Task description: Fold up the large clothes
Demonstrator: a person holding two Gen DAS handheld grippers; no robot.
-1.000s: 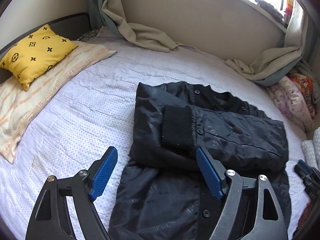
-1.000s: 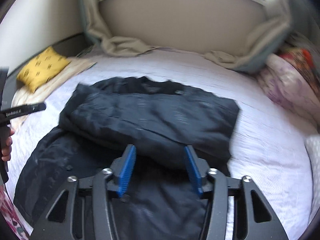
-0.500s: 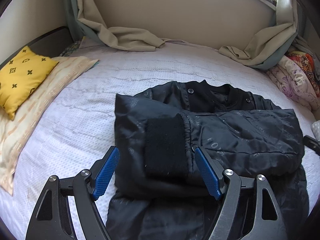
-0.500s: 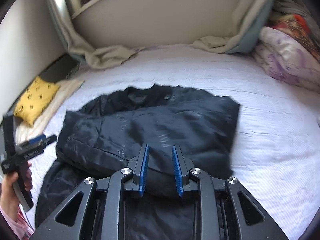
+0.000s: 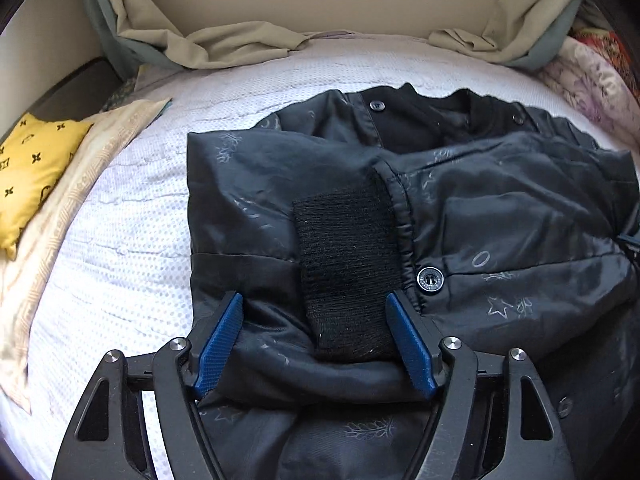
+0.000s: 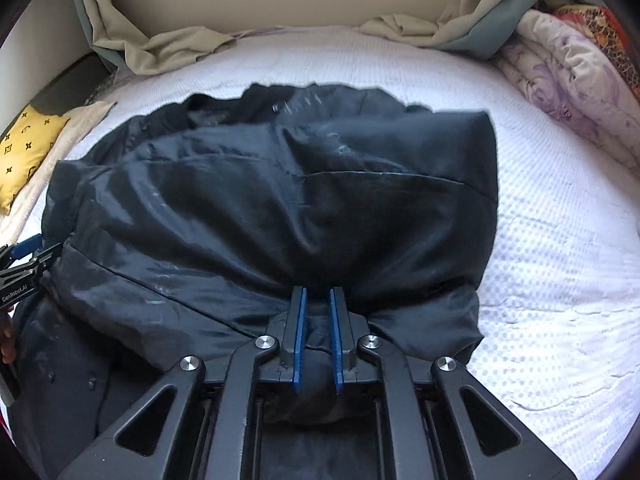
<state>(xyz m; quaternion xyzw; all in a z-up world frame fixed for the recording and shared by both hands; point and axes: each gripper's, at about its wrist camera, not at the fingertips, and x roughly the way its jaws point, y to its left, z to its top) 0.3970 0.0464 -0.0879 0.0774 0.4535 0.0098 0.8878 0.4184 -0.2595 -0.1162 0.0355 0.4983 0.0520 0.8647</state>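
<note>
A fold of the black jacket (image 6: pixel 280 208) is pinched by the closed right gripper (image 6: pixel 317 308); its knit cuff (image 5: pixel 344 272) is straddled, ungripped, by the closing left gripper (image 5: pixel 316 344) mid-bed (image 5: pixel 132 240).

Yellow pillow (image 5: pixel 34 160), floral quilt (image 6: pixel 560 80)

A bed with a white dotted quilted cover (image 5: pixel 132 264) carries everything. A black satin bomber jacket (image 6: pixel 280 208) lies folded across its middle. At the left edge a yellow patterned cushion (image 5: pixel 30 172) rests on a cream striped pillow (image 5: pixel 60 216). Beige curtain fabric (image 5: pixel 208 46) slumps onto the far side, and a floral lilac quilt (image 6: pixel 560 92) is bundled at right.
</note>
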